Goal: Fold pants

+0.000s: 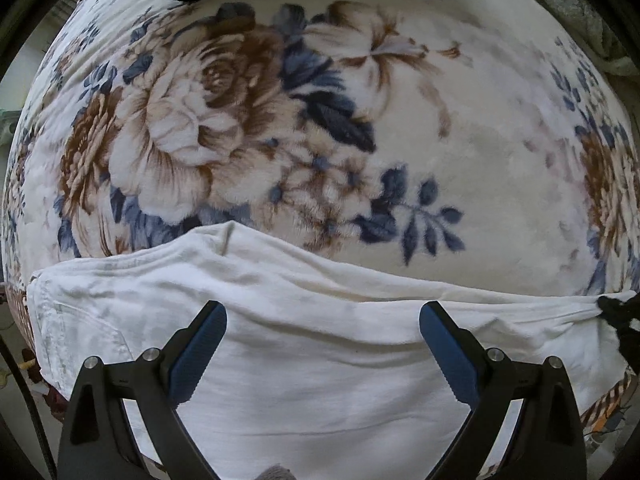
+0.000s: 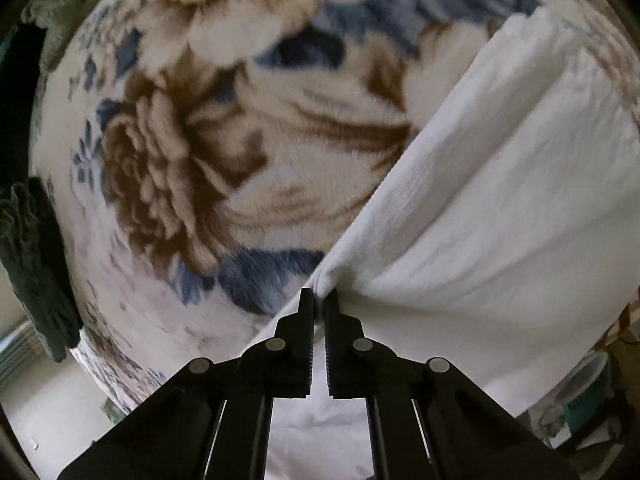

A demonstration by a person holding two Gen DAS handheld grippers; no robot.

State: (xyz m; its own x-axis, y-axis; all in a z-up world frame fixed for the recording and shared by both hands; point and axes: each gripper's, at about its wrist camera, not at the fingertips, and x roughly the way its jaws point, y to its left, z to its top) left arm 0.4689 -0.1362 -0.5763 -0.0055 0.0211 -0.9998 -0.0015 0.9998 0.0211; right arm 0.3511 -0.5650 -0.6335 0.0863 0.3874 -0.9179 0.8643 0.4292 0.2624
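The blanket (image 1: 460,120) covers the bed. White pants (image 1: 320,360) lie along its near edge. The left gripper (image 1: 322,320) hangs wide over them, holding nothing. The right gripper (image 2: 319,296) is clamped on 1 bunched end (image 2: 326,276). That thin pinch may slip, or only 1 layer lift, skewing the fold.
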